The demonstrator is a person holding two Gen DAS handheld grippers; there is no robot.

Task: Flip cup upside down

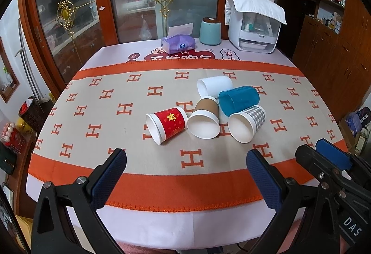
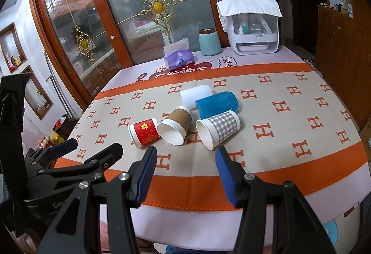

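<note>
Cups (five, red cup [image 1: 170, 124] leftmost) lie sideways on the worktop [image 1: 162, 175]; left claw [image 1: 185, 175] and right claw [image 2: 185, 170] gape wide, holding nothing.

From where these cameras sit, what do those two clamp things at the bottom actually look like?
Each tool is a black, angular frame ending in two fingers with dark blue, dimpled pads. Silver round bolt heads mark the joints. The left tool and right tool look alike. White lettering "DAS" shows on the right tool's body in the left wrist view. No cables or sleeves are visible.
</note>
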